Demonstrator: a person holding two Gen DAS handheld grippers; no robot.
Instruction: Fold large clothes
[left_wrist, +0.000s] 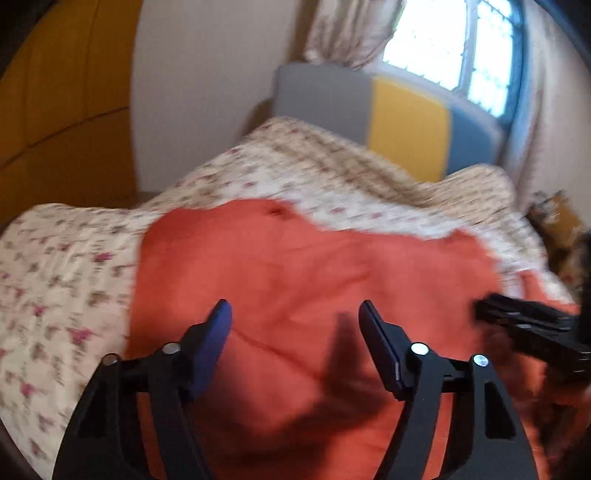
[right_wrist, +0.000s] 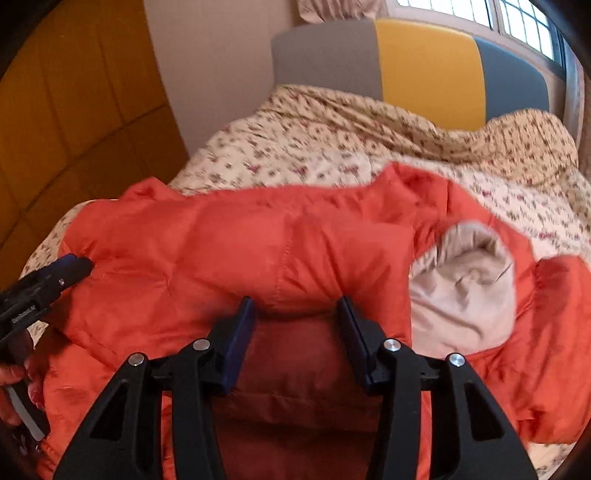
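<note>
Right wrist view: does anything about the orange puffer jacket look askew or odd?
Yes. The orange puffer jacket lies rumpled across the floral bedspread, not flat. On its right, a beige lining shows through an opening and bunches up. No tear or stain is visible, though the picture is blurred.

jacket (right_wrist: 229, 251): orange-red, beige lining | bedspread (right_wrist: 314, 125): cream, floral | headboard (right_wrist: 424, 66): grey, yellow, blue
</note>
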